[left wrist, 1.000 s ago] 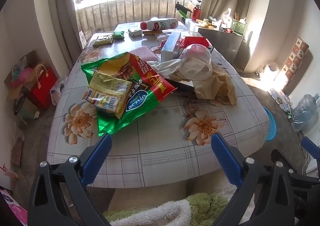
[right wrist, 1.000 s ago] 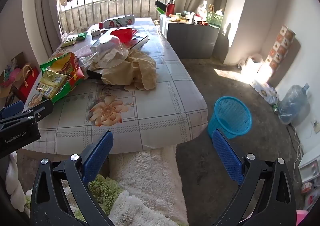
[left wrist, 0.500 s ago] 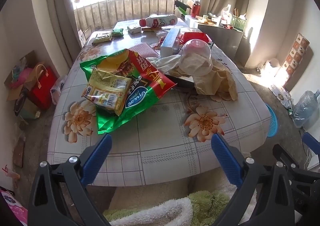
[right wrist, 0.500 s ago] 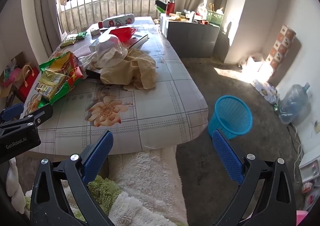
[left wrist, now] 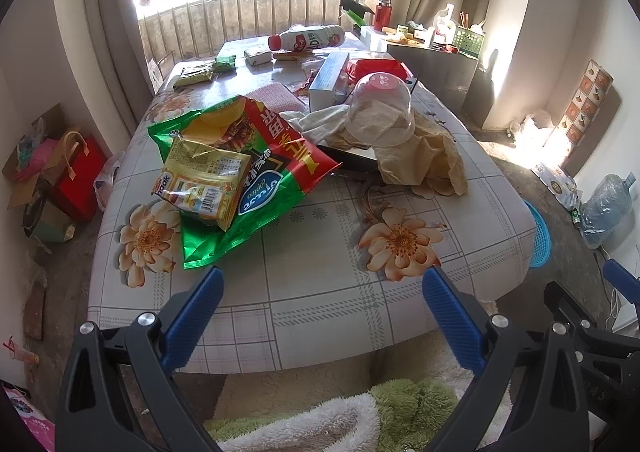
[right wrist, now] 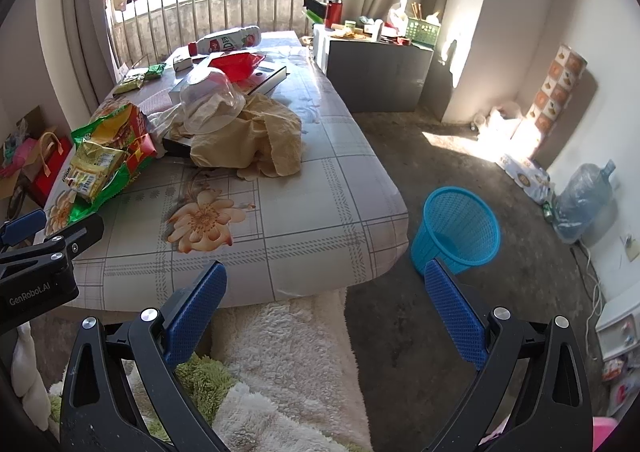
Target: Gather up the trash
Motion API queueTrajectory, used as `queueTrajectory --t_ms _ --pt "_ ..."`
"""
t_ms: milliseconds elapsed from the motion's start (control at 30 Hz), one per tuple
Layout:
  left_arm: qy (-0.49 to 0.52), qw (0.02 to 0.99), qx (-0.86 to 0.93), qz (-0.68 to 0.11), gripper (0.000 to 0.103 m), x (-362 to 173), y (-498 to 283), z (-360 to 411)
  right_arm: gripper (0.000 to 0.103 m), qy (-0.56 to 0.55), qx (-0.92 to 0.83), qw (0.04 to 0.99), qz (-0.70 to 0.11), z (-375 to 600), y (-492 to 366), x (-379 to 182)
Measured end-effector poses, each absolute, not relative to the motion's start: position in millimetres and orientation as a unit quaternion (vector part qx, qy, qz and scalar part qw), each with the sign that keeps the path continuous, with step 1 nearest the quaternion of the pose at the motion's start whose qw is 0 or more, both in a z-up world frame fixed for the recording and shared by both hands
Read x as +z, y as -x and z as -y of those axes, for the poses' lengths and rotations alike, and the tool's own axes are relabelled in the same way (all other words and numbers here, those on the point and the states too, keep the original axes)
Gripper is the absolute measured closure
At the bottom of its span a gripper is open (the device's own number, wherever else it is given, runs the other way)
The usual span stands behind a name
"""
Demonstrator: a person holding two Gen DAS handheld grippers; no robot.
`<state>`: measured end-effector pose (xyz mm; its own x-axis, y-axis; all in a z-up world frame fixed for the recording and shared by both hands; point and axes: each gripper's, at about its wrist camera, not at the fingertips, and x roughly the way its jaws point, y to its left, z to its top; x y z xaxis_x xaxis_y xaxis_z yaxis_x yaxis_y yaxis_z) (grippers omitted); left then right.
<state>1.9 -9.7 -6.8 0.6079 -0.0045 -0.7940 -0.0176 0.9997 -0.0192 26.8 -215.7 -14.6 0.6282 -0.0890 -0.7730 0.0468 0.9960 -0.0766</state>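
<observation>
A: So, we hold the left gripper point(left wrist: 320, 308) level, jaws spread wide and empty, short of the table point(left wrist: 320, 292) edge?

B: Yes. The green snack bag point(left wrist: 256, 188) lies just ahead of its left jaw, yellow packet point(left wrist: 202, 182) atop.

A: And our right gripper point(right wrist: 324, 298)?

B: Likewise gaping, empty; the blue basket point(right wrist: 456, 230) stands just beyond its right jaw.

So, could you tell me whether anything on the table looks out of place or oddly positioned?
Yes: a clear plastic bowl sits upside down on crumpled yellowish cloth, and a white drink bottle lies on its side at the table's far end.
</observation>
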Motion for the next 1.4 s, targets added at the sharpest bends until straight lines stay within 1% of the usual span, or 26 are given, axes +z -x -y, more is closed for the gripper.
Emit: queueTrajectory --t_ms 1400 --pt "0.017 0.896 0.010 -0.444 0.006 -6.2 -1.7 3.0 0.008 0.028 -0.034 0.902 -0.429 213.4 -27.8 -12.9"
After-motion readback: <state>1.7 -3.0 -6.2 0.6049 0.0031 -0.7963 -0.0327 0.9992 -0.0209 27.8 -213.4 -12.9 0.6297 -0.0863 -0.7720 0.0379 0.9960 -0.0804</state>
